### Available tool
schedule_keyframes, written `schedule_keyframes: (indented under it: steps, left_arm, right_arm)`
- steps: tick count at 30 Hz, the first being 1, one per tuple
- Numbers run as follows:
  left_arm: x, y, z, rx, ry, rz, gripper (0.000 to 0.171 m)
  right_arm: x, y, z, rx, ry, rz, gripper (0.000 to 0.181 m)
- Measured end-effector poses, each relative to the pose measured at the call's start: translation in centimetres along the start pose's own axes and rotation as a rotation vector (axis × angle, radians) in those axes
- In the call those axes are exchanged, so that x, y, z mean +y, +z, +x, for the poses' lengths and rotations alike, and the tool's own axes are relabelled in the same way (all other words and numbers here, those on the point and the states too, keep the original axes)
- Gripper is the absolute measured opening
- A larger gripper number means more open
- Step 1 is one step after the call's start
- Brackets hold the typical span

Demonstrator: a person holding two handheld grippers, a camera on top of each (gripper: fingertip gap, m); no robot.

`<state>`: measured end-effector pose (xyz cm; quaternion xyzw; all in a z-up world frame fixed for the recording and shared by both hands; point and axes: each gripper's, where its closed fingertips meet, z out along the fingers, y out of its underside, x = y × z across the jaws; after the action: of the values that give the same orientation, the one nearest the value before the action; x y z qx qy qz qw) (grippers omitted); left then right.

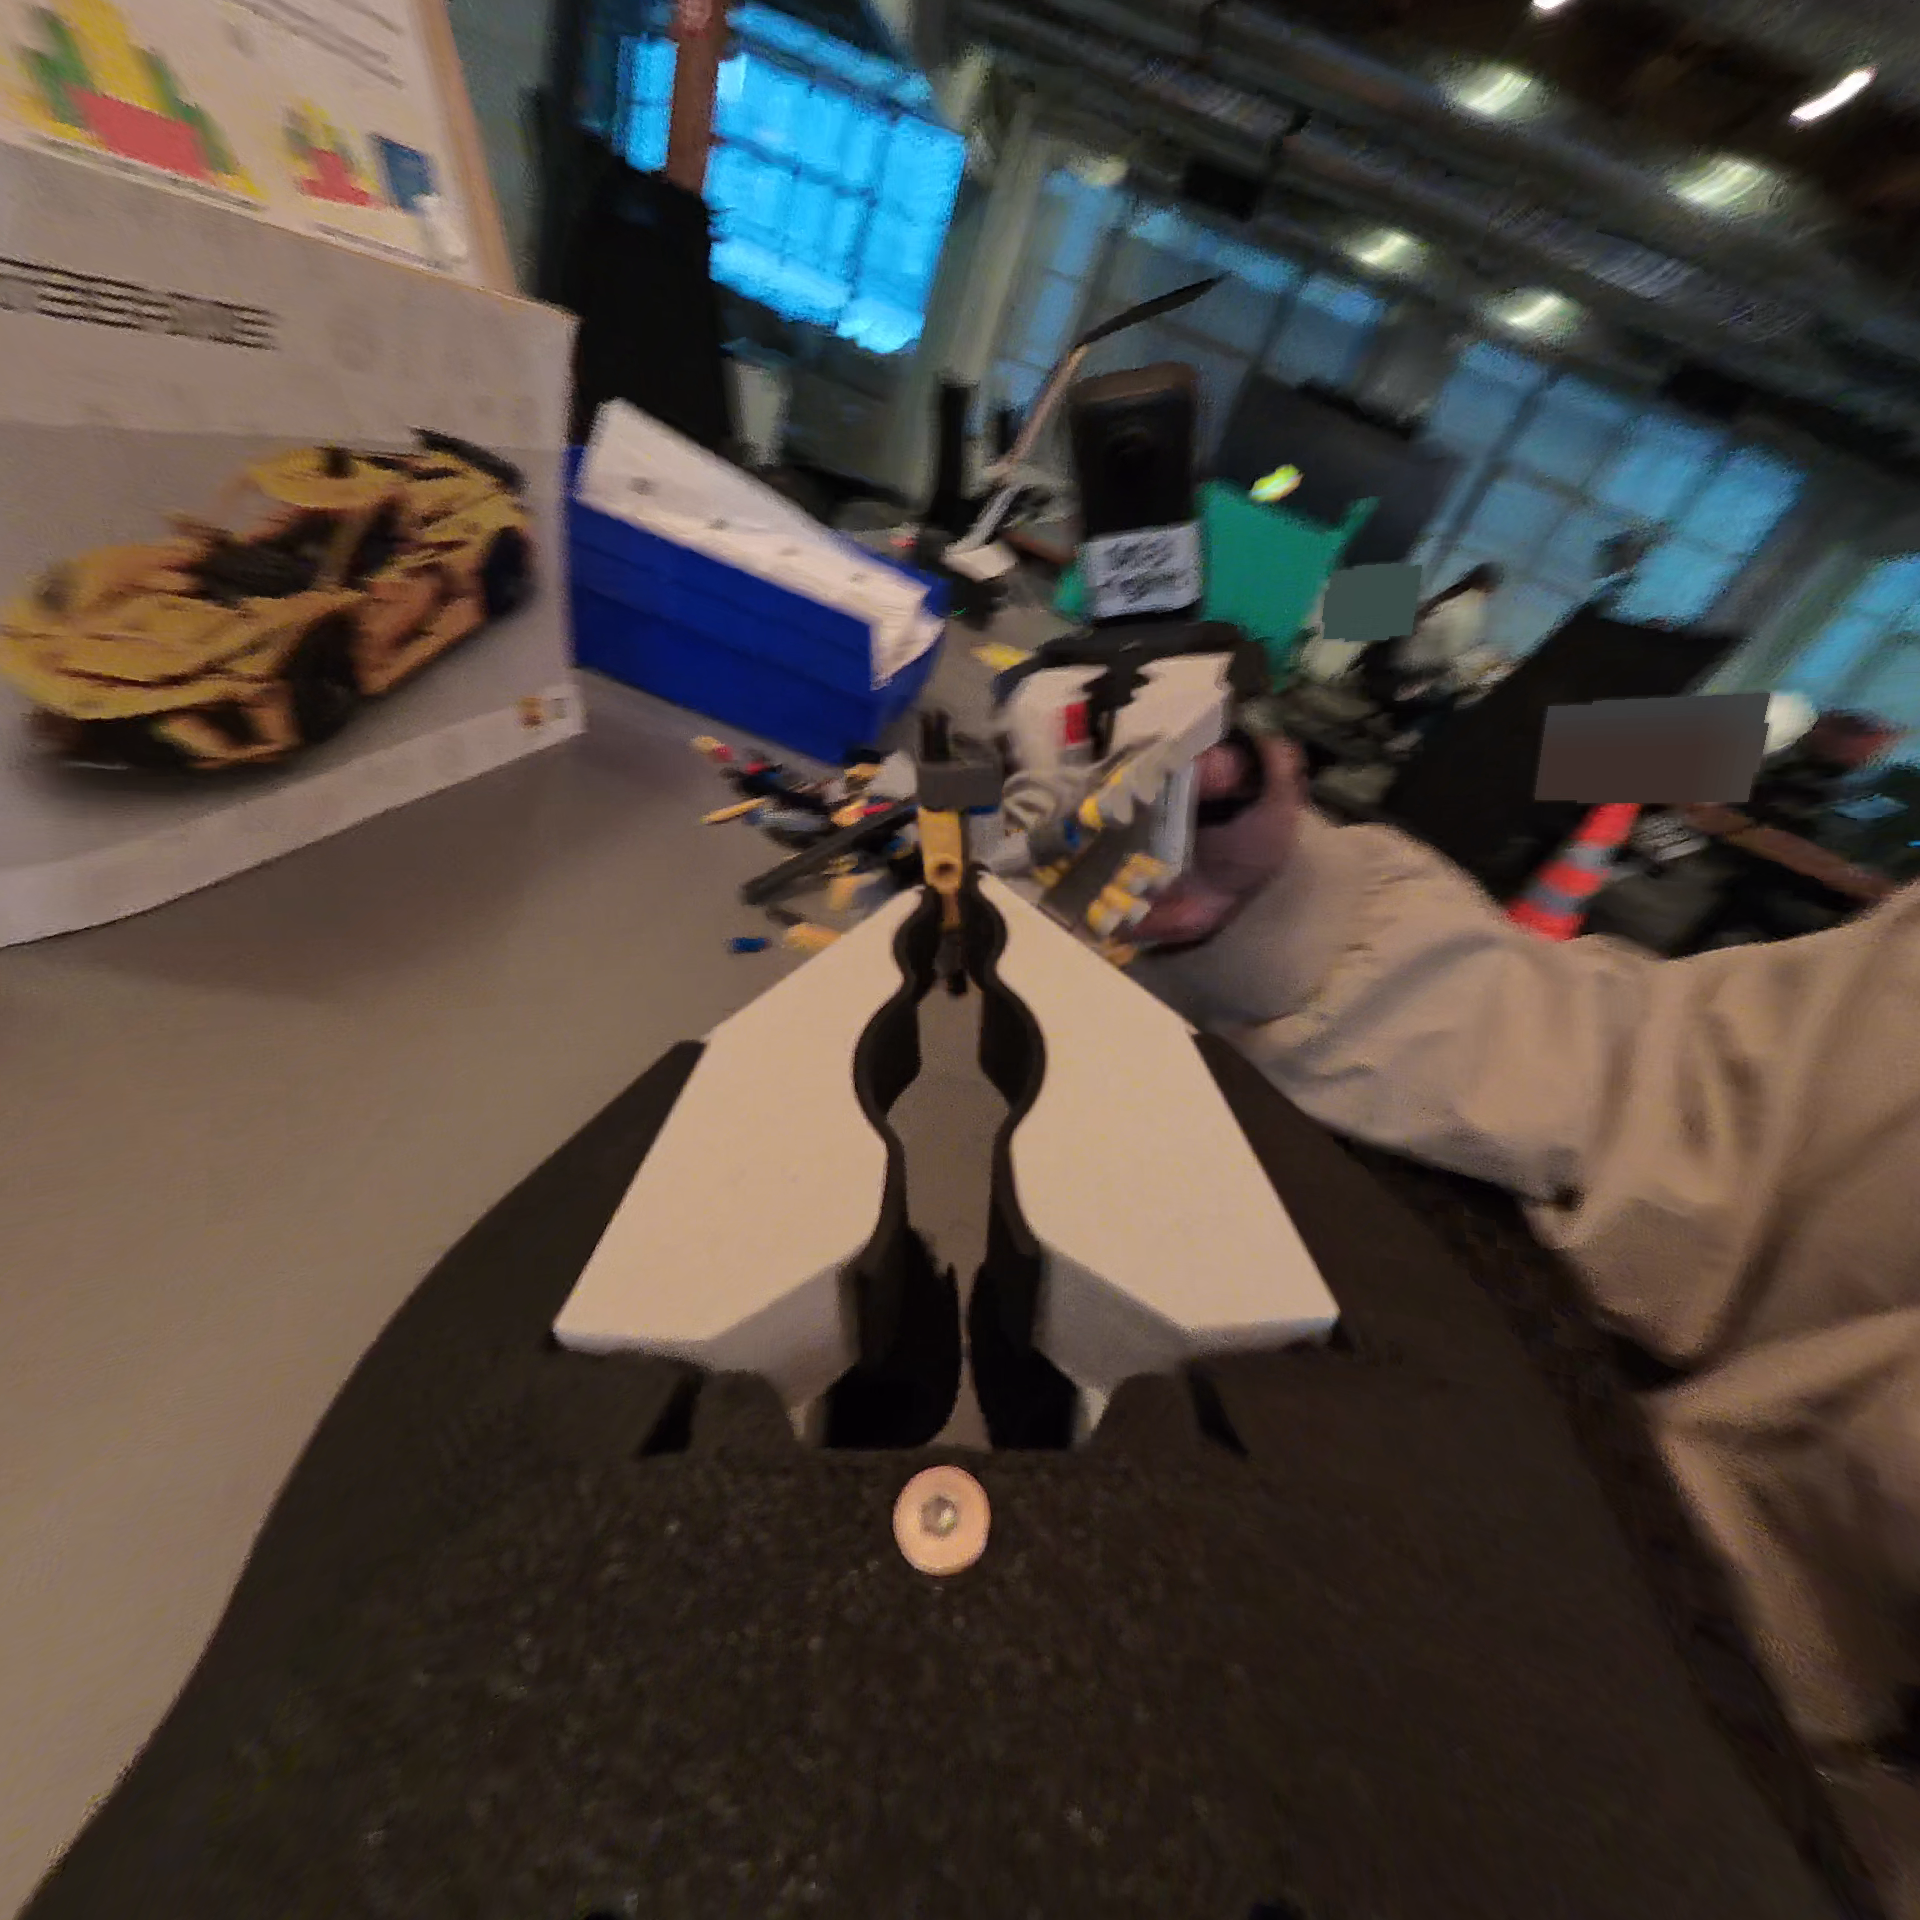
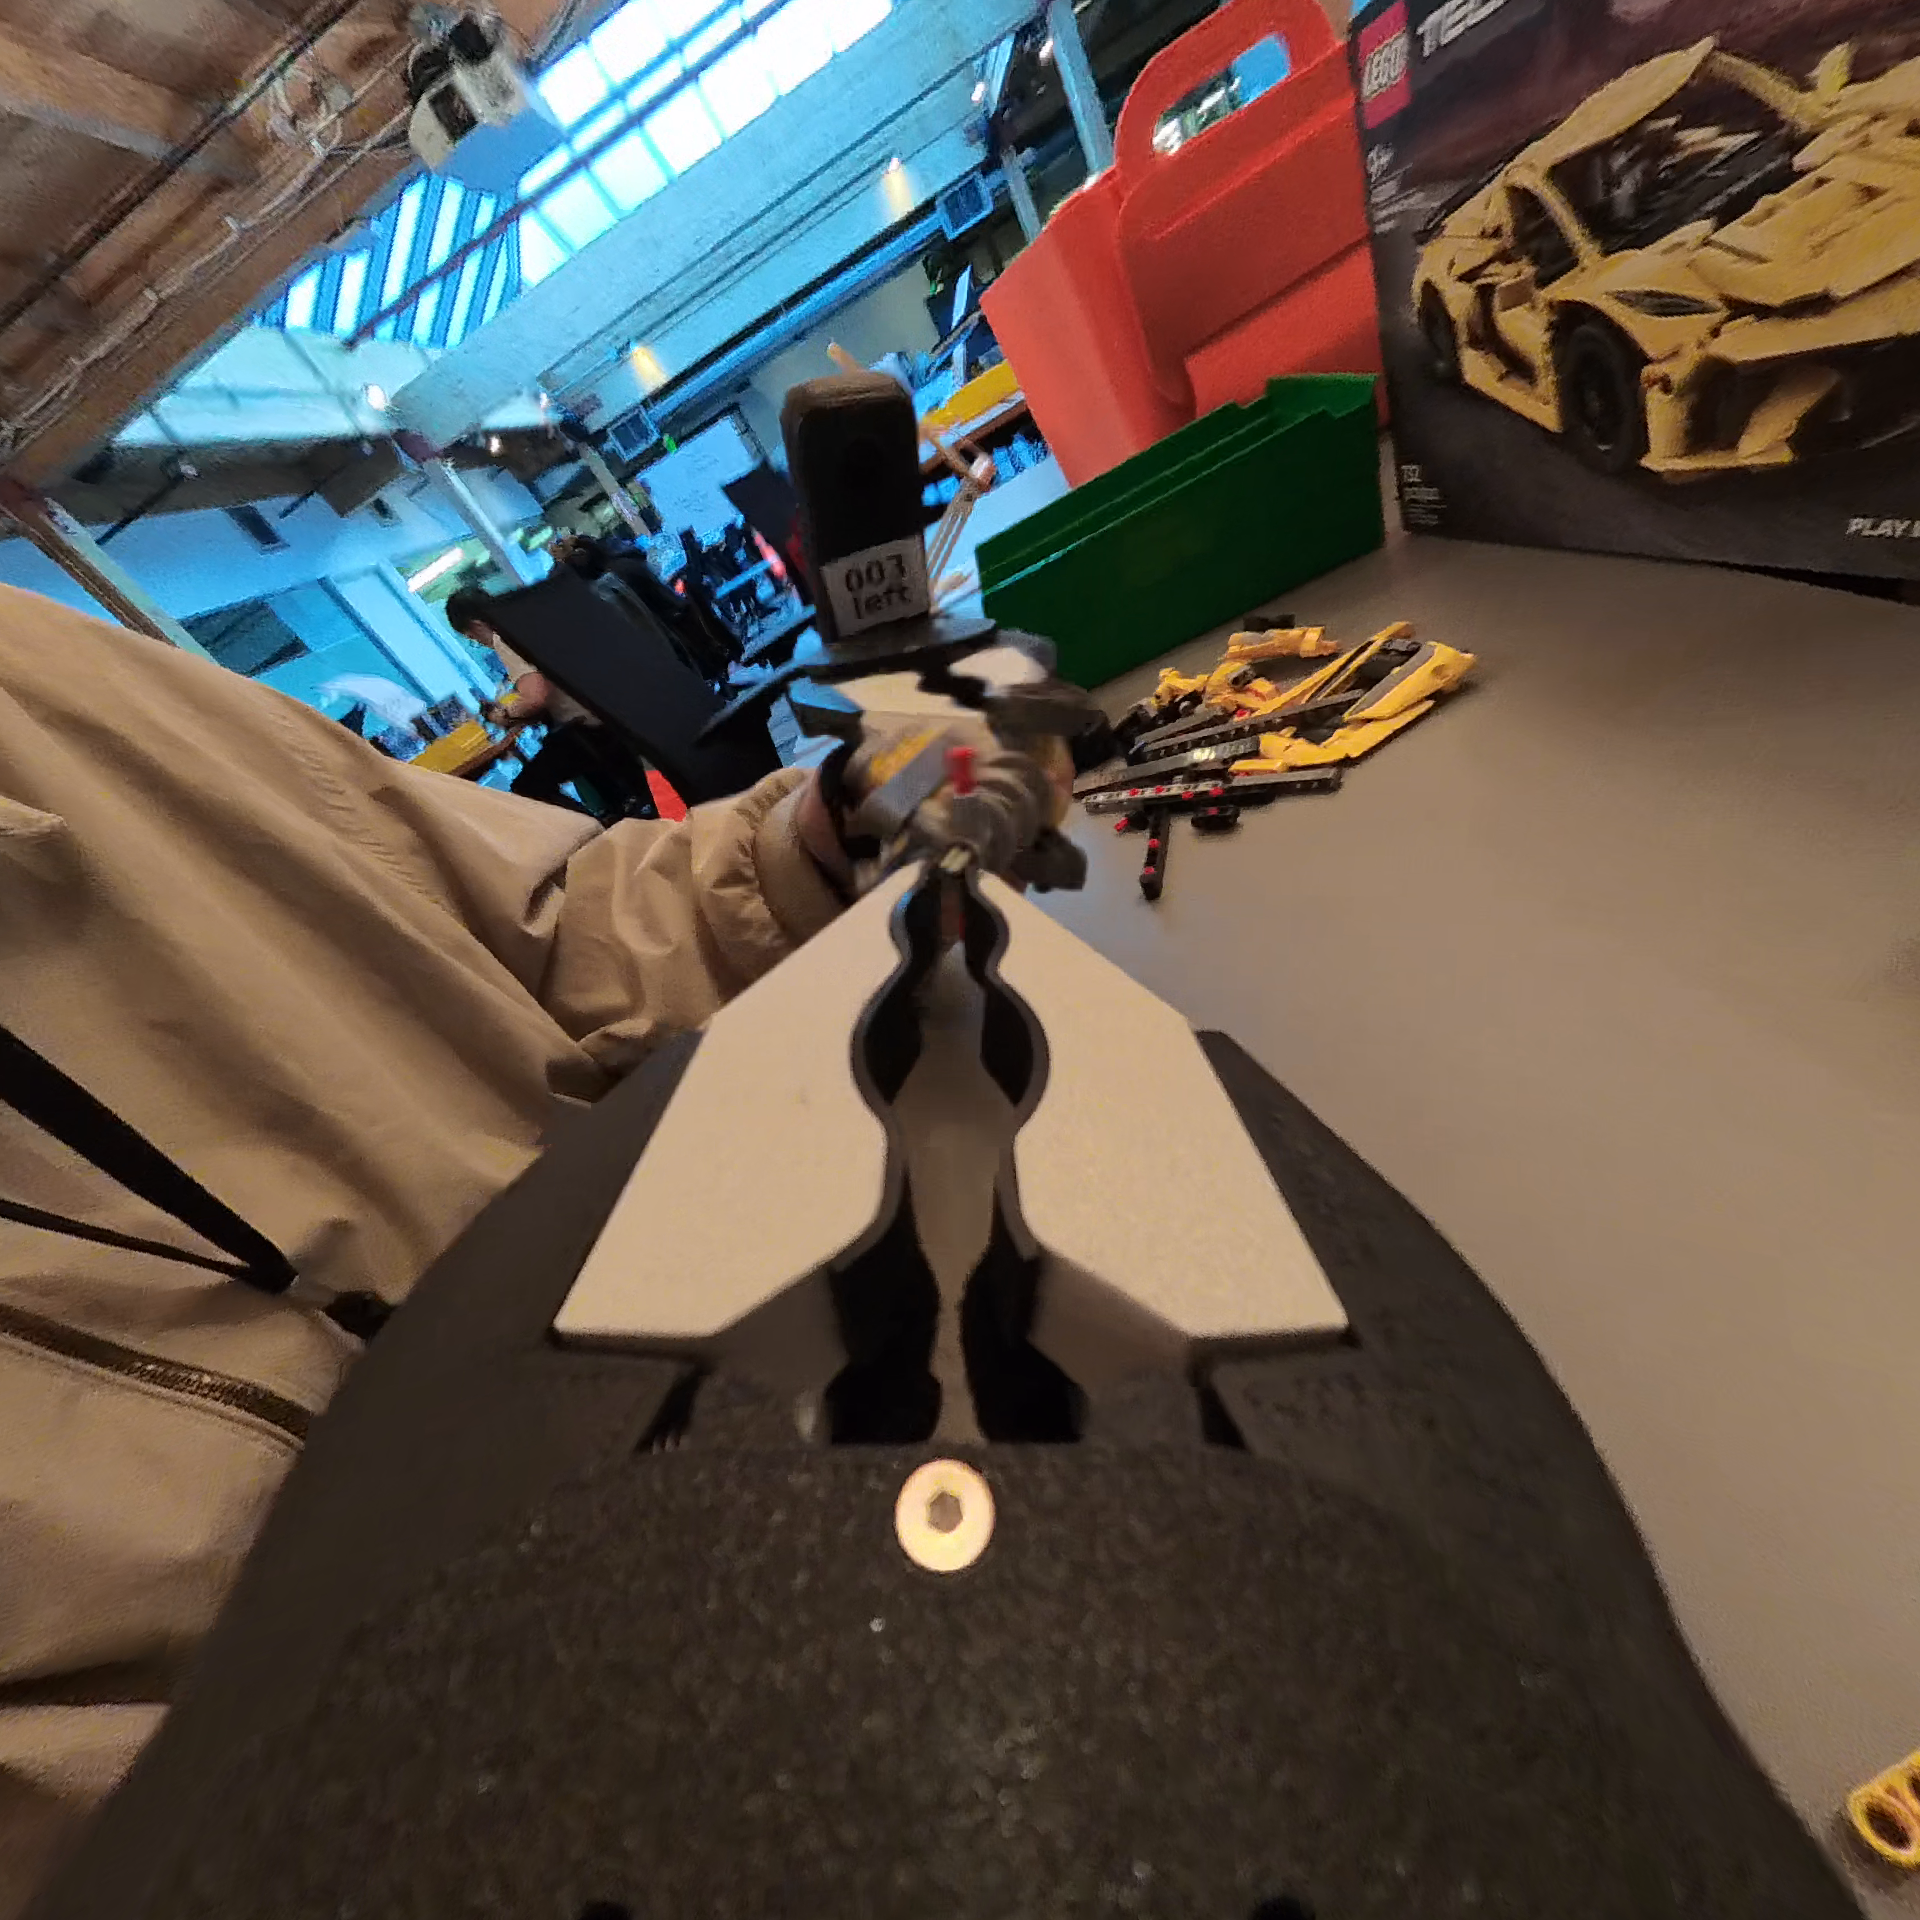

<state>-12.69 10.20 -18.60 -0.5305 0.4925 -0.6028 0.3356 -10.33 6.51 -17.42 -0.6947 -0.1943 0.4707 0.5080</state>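
My left gripper is shut on a small toy-brick assembly: a yellow beam with a grey block and a black pin on top, held above the grey table. My right gripper has its jaws almost together on a small pale piece at the tips. It meets the grey and yellow assembly with a red pin, held by the left gripper opposite. In the left wrist view the right gripper shows just right of the assembly, held by a hand in a beige sleeve.
A pile of yellow and black pieces lies on the table, also in the left wrist view. Behind stand a green tray, an orange-red carrier, a car set box, a blue box and a car picture sheet. One gripper's finger ends stand about 5 cm off the other's.
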Motion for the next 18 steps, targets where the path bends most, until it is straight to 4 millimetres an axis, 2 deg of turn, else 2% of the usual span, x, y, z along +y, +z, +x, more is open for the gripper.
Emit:
schedule_keyframes:
  steps: [2, 5, 9, 11, 14, 16, 18]
  left_arm:
    - [0.9, 0.4, -1.0, -0.105, 0.089, -0.055, 0.0]
    - [-0.6, -0.2, -0.1, -0.003, -0.009, 0.04, 0.0]
    - [-0.1, -0.3, -0.1, 0.048, -0.077, 0.017, 0.0]
    - [1.1, 0.0, -0.8, 0.017, -0.073, -0.05, 0.0]
    - [2.6, 0.1, -1.2, 0.005, -0.068, -0.137, 0.0]
    - [3.7, 0.4, -1.6, -0.02, -0.087, -0.2, 0.0]
    - [4.3, 0.7, -1.9, -0.046, -0.06, -0.218, 0.0]
  right_arm:
    - [0.9, 0.6, 0.6, 0.043, -0.025, -0.046, 0.003]
    - [0.1, 0.0, 1.0, 0.037, 0.014, 0.004, 0.002]
    - [1.5, 0.2, 1.8, 0.043, 0.053, -0.052, 0.002]
    - [2.9, 0.4, 2.8, 0.106, 0.049, -0.137, 0.0]
    - [6.9, 0.0, 4.4, 0.201, 0.043, -0.354, 0.0]
    - [8.1, 0.4, 5.3, 0.249, 0.029, -0.408, 0.0]
    - [8.6, 1.0, 4.7, 0.215, 0.013, -0.44, 0.0]
